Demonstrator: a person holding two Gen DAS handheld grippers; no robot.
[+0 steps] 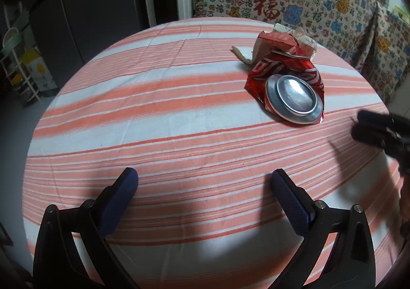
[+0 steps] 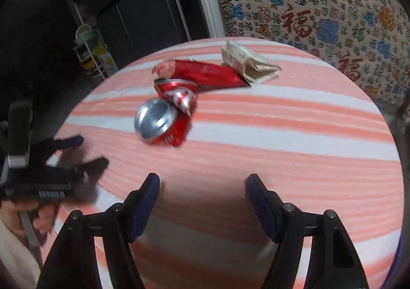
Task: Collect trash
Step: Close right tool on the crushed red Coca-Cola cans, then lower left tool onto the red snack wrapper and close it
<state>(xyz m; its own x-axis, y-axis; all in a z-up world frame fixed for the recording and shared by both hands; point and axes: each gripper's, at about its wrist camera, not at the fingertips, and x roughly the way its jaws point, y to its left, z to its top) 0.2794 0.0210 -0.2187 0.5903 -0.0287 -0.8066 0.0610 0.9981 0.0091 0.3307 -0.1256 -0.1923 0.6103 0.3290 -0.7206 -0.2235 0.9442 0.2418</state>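
Left wrist view: nearest the lens, the left tongs [image 1: 205,181] stand wide apart with nothing between them, hanging over the striped counter [image 1: 128,114]. The can [image 1: 289,89], crushed and red, lies beyond them to the right, its silver base facing the camera. Just behind the can sits a red wrapper [image 1: 274,40] and crumpled paper [image 1: 305,40]. The right tongs [image 1: 364,125] show at the edge, right of the can, blurred.

Right wrist view: the right tongs [image 2: 202,183] gape empty too. The can [image 2: 164,119] is ahead and left; wrapper [image 2: 205,73] and paper [image 2: 248,63] lie behind the can.

Risk: the creased metal may slip from the pads and skid across the cloth.

Only this view shows the hand [image 2: 30,214] holding the left tongs [image 2: 87,150]; the other shows the can sharply.
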